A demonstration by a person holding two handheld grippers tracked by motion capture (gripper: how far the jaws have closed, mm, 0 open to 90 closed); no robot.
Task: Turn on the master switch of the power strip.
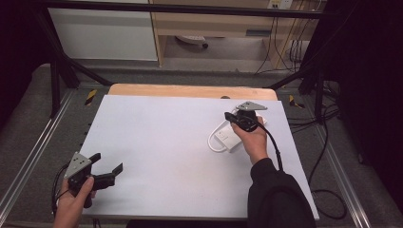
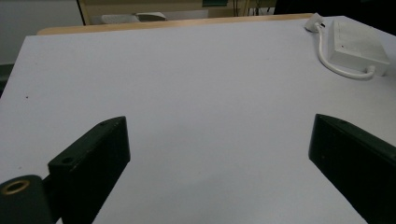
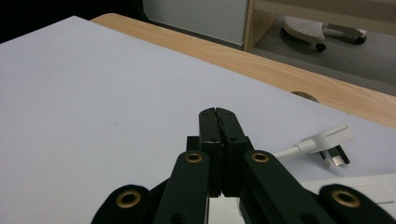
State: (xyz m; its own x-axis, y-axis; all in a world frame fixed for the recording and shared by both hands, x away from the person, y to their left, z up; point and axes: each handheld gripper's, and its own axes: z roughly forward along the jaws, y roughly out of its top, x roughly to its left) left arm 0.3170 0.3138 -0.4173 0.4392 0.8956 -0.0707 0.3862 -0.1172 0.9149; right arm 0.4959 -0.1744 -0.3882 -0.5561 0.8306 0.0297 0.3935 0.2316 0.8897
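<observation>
Left gripper (image 1: 110,167) sits at the near left corner of the white table sheet (image 1: 166,142), held in the person's left hand (image 1: 73,202); grey three-cornered plate on top; jaws wide apart, nothing between them; in the left gripper view the two black jaws stand far apart over bare white sheet (image 2: 196,116), pointing across it toward the far right. Middle of the sheet carries nothing; a strip of wooden table edge (image 1: 190,90) shows beyond the sheet's far side.

Right side: white power strip (image 1: 227,138) lies flat on the sheet, toward its far right part, well apart from the left gripper; its white cable (image 1: 214,140) loops round its left end; in the left gripper view the power strip (image 2: 357,46) is at the far right corner with the cable (image 2: 336,67) curling along its near side. Right gripper (image 1: 230,115) hangs just over the power strip, held in the right hand (image 1: 252,140), black sleeve (image 1: 275,194) behind; jaws pressed together, nothing clamped; whether it touches the strip, cannot tell. In the right gripper view the jaw tips (image 3: 217,114) meet tight over the sheet; the white plug (image 3: 329,140) with its metal prongs lies just to the right of them on the sheet, cable running back toward the gripper; a corner of the strip (image 3: 355,186) shows low right, partly hidden by the jaw arms.
</observation>
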